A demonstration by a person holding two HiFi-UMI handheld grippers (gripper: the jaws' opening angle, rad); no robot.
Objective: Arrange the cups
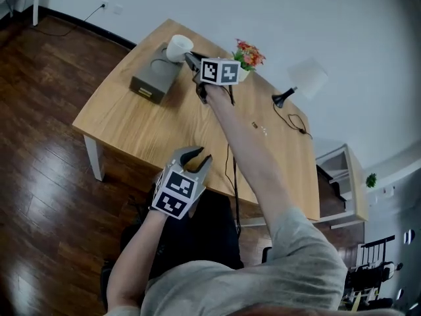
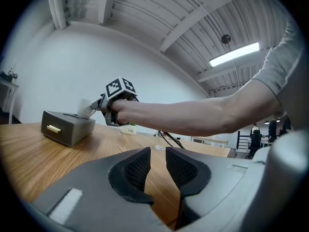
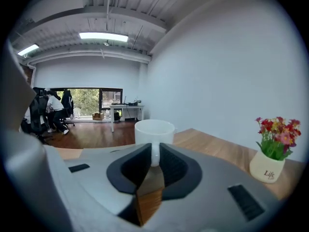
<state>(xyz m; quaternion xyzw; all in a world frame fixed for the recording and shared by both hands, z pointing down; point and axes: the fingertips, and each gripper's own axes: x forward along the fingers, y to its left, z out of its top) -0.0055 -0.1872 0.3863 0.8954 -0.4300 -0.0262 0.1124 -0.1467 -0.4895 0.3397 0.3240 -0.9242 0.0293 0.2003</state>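
RIGHT: right gripper point(image 3: 154, 161) pinching white mug point(image 3: 154, 132) by its handle, rim up, leaving the body free for set-down | WHERE: mug over grey drawer box point(image 1: 155, 79) at far table point(image 1: 131, 124) corner, contact unclear | LEFT: left gripper point(image 2: 158, 166) narrowly spread, empty, parked at near edge, out of the way | NEARBY: flower pot point(image 1: 247, 56) beside the reaching arm

A: Left gripper point(image 1: 196, 155)?
B: Sits at the near edge of the table point(image 1: 131, 124), pointing level. Jaws are a little apart with nothing between them. The forearm is bent and close to the body.
A: Right gripper point(image 1: 191, 60)?
B: The arm is stretched straight out toward the table's far corner, gripper tipped slightly down. Jaws are clamped on the handle of a white cup point(image 1: 179, 47).
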